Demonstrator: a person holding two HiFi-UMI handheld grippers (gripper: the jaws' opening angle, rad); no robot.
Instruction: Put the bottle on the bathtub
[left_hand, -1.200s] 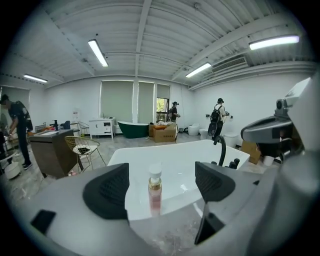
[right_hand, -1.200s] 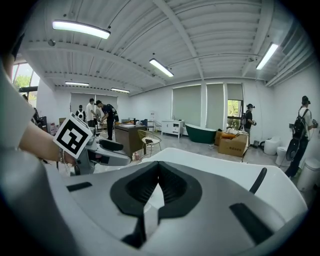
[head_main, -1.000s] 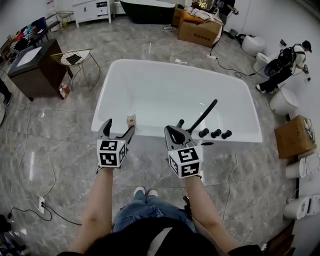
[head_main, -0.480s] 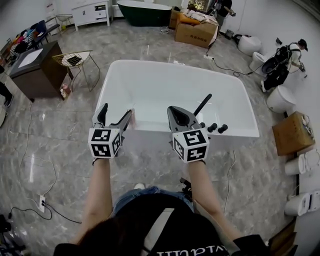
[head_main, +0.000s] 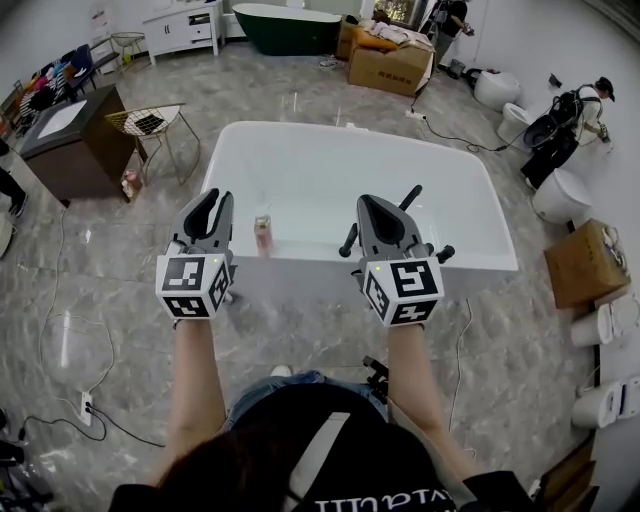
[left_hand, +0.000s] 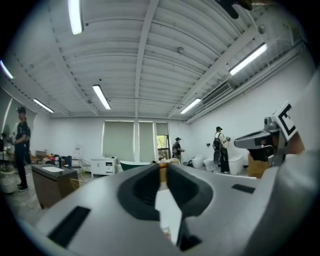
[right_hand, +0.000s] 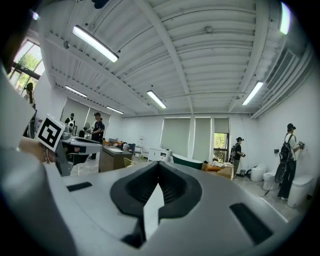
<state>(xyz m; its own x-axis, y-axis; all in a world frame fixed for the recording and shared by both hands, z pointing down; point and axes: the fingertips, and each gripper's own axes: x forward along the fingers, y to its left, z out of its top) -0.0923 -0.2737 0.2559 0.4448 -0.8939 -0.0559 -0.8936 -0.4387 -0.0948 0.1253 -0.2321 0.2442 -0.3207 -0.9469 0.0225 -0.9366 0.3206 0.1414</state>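
two tongs held level near the bathtub, left tongs just drawn almost closed, nothing between, right tongs clenched empty, bottle stood upright on the near rim between them

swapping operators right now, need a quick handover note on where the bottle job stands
Left gripper: jaws have just been closing, now only a narrow slit apart, nothing between them; held level above the tub's near rim.
Right gripper: jaws together, empty, also level.
Bottle: stands upright on the near rim of the white bathtub, between the two grippers in the head view, touched by neither.
Done: the bottle is on the bathtub.
Left: nothing that shows for the placing itself; probably just keep both grippers clear of the bottle.
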